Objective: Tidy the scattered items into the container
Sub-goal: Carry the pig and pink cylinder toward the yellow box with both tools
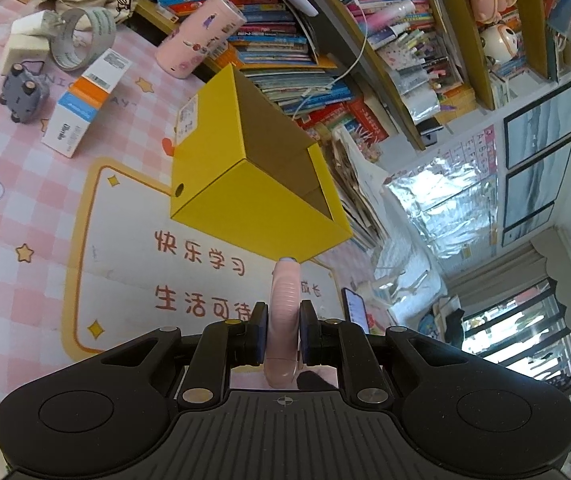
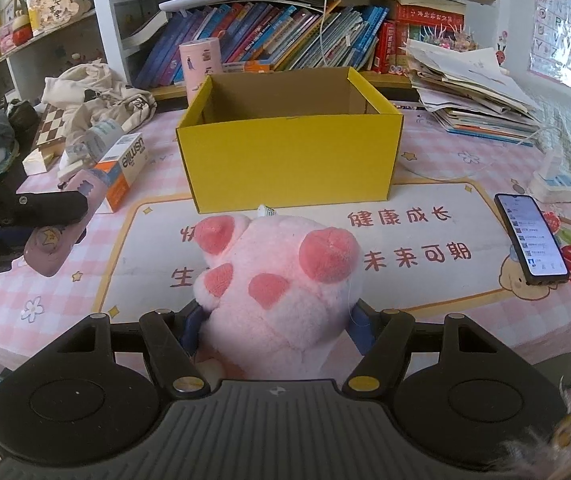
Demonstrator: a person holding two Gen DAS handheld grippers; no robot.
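We hold a flat pink plastic case (image 1: 283, 320) between the closed fingers of our left gripper (image 1: 282, 334), and a fluffy pink plush paw (image 2: 281, 280) squeezed in our right gripper (image 2: 275, 326). Both are in front of the open yellow cardboard box (image 2: 289, 160). The soft paw may slip, or catch the box's near wall and push the box. We see nothing inside it, but the floor is hidden.
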